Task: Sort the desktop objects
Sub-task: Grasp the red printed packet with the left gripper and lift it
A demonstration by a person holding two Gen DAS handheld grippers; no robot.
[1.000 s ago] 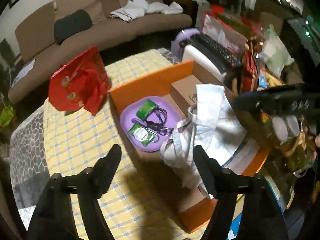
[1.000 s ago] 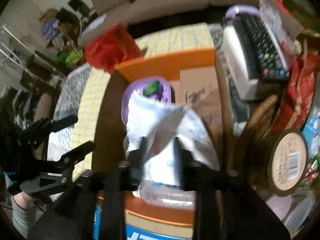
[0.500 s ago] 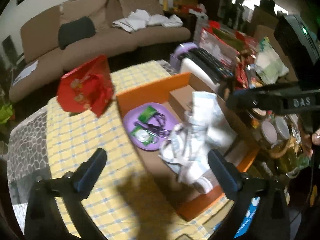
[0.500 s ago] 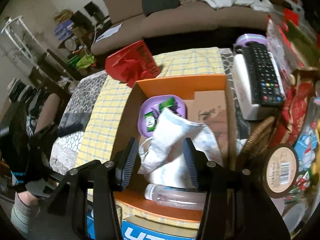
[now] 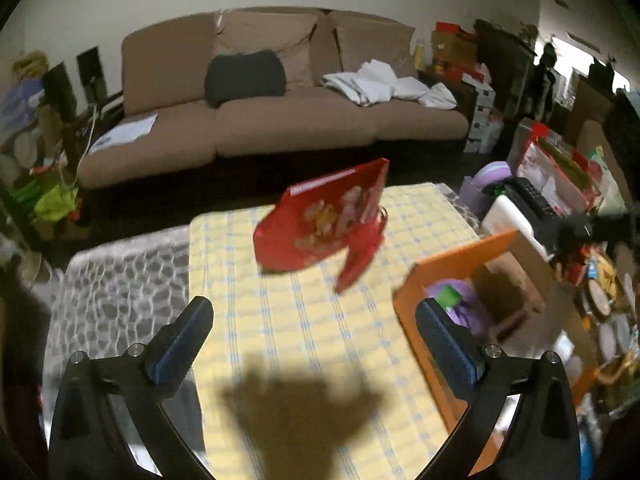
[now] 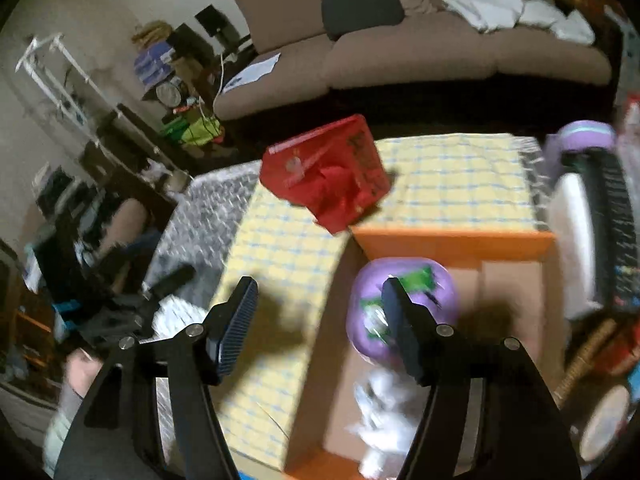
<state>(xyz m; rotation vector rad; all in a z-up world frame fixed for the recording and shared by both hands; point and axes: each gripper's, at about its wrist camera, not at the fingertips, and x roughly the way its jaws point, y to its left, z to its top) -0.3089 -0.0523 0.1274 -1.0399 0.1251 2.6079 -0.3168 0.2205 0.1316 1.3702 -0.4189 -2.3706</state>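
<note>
A red gift bag (image 5: 324,228) lies tilted on the yellow checked tablecloth (image 5: 304,328); it also shows in the right wrist view (image 6: 328,172). An orange cardboard box (image 5: 452,256) to its right holds a purple plate (image 6: 404,308) with green packets and a crumpled white plastic bag (image 6: 384,404). My left gripper (image 5: 314,332) is open and empty above the cloth, left of the box. My right gripper (image 6: 320,316) is open and empty above the box's left edge.
A brown sofa (image 5: 280,108) with a dark cushion and white cloth stands behind the table. A remote control on a white object (image 6: 604,224), a tape roll (image 6: 604,420), a basket and packets crowd the right side. Shelves and clutter stand at the left.
My right gripper opened and let the white plastic bag drop into the box, then pulled up and back. My left gripper opened wider and swung left toward the red bag.
</note>
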